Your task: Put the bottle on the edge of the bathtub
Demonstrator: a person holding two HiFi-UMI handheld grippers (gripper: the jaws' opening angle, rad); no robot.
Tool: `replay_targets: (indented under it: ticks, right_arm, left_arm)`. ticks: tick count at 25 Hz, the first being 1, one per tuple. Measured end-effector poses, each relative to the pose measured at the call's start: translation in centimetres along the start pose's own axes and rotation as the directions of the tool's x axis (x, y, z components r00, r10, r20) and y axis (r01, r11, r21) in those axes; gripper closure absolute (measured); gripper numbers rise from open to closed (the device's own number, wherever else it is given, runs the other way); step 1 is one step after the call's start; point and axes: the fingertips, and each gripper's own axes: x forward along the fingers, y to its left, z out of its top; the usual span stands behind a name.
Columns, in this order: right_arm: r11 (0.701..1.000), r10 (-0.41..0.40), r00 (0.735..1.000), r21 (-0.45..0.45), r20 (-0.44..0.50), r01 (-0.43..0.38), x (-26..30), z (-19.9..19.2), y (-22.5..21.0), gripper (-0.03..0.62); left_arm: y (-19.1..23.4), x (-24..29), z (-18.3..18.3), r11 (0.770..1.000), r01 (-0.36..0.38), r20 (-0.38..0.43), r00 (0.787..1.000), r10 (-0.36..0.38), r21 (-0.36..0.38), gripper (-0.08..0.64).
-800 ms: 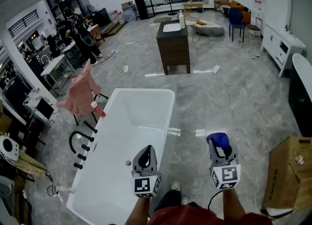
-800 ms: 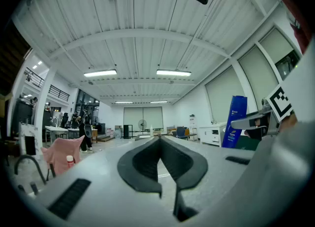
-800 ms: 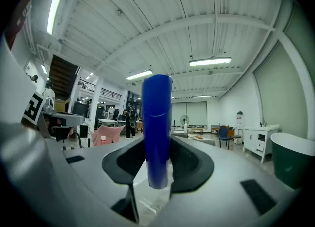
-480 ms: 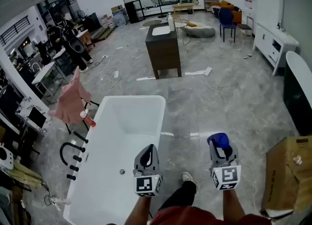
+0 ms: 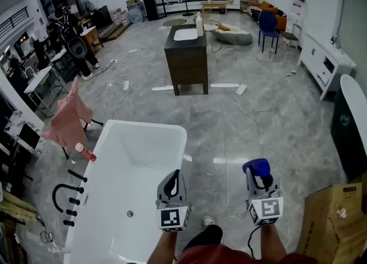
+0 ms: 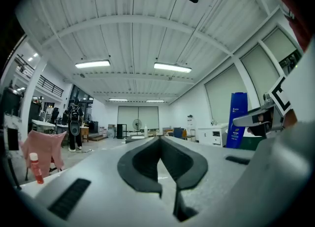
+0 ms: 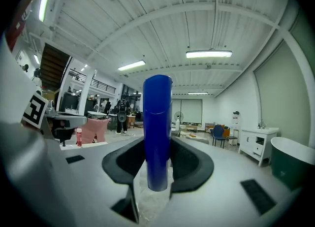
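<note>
Mid-carry, I judge: the right tool (image 7: 156, 174) grips the upright blue bottle (image 7: 157, 127) above the floor, right of the bathtub (image 5: 143, 124), while the left tool (image 6: 160, 145) is closed and empty; next, move left and lower it onto the rim.

Looking down from the head view, I lose the tub's (image 5: 143, 142) near end: it runs off the bottom edge, and the left gripper (image 5: 175, 174) covers a stretch of its right rim. Of the bottle (image 5: 256, 166) I get only the blue top; the right gripper (image 5: 261, 181) hides the rest, and in the left gripper view its print is too small to read. The red bottle (image 5: 85, 153) sits by the tub's left rim; on it or just beside it, I cannot tell. Right of the tub, the box (image 5: 330, 223) and a dark tub (image 5: 350, 125) are cut by the picture's edge. The people (image 5: 71, 36) beyond the tub's far left corner are too small to make out.
</note>
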Motion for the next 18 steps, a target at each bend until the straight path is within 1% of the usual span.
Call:
replay_targets:
  ticks: [2,5,7,9,14,18]
  right_arm:
    - [1.000,0.015,1.000,0.003,-0.005,-0.015,3.4,0.2,-0.6,0.445]
    - [0.999,0.029,0.999,0.032,-0.013,-0.028,8.1,0.5,-1.2,0.445]
    - [0.998,0.062,0.998,0.020,-0.015,-0.061,11.0,1.0,-1.1,0.445]
    - [0.995,0.103,0.995,-0.002,-0.014,-0.103,13.4,1.4,-0.5,0.445]
    - [0.987,0.161,0.987,-0.005,-0.001,-0.161,18.6,2.3,0.7,0.445]
    - [0.981,0.196,0.981,-0.002,0.000,-0.196,21.4,2.7,1.4,0.445]
  left_arm:
    - [1.5,2.6,-0.3,1.000,-0.027,-0.012,1.000,0.027,0.000,0.555]
    - [3.4,5.9,0.0,0.998,-0.058,-0.007,0.998,0.058,0.005,0.555]
    - [4.8,7.7,-0.2,0.996,-0.085,-0.005,0.996,0.085,-0.003,0.555]
    - [6.0,9.0,0.2,0.994,-0.109,0.004,0.994,0.109,-0.012,0.555]
    - [8.8,11.8,0.8,0.988,-0.151,0.020,0.988,0.151,-0.012,0.555]
    - [10.6,12.8,0.5,0.982,-0.191,-0.017,0.981,0.191,0.005,0.555]
